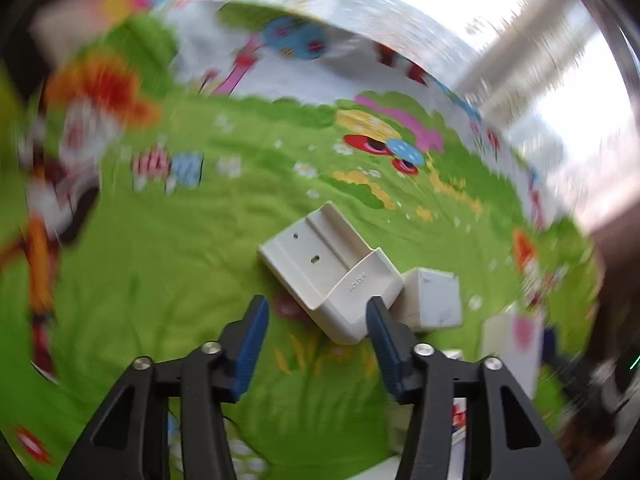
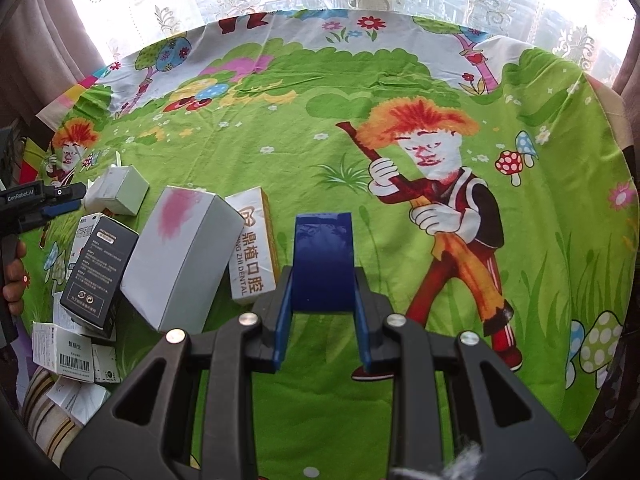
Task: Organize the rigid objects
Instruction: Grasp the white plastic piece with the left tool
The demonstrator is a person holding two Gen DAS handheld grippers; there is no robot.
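Note:
My left gripper [image 1: 318, 308] is open and empty, just above the green cartoon cloth [image 1: 180, 264]. A cream plastic holder [image 1: 332, 272] lies ahead of it, its near corner against the right fingertip [image 1: 378, 312]. A small white box [image 1: 432, 300] sits to the holder's right. My right gripper [image 2: 323, 300] is shut on a dark blue box [image 2: 323, 260] and holds it above the cloth [image 2: 340, 152]. In the right wrist view the left gripper [image 2: 60, 200] shows at the far left, near a small white box [image 2: 118, 190].
A cluster of boxes lies left of my right gripper: a tall white box with a pink mark [image 2: 184, 260], a white and yellow dental box [image 2: 252, 248], a black box [image 2: 100, 272] and several small white boxes [image 2: 72, 352]. Curtains and a window stand behind the table.

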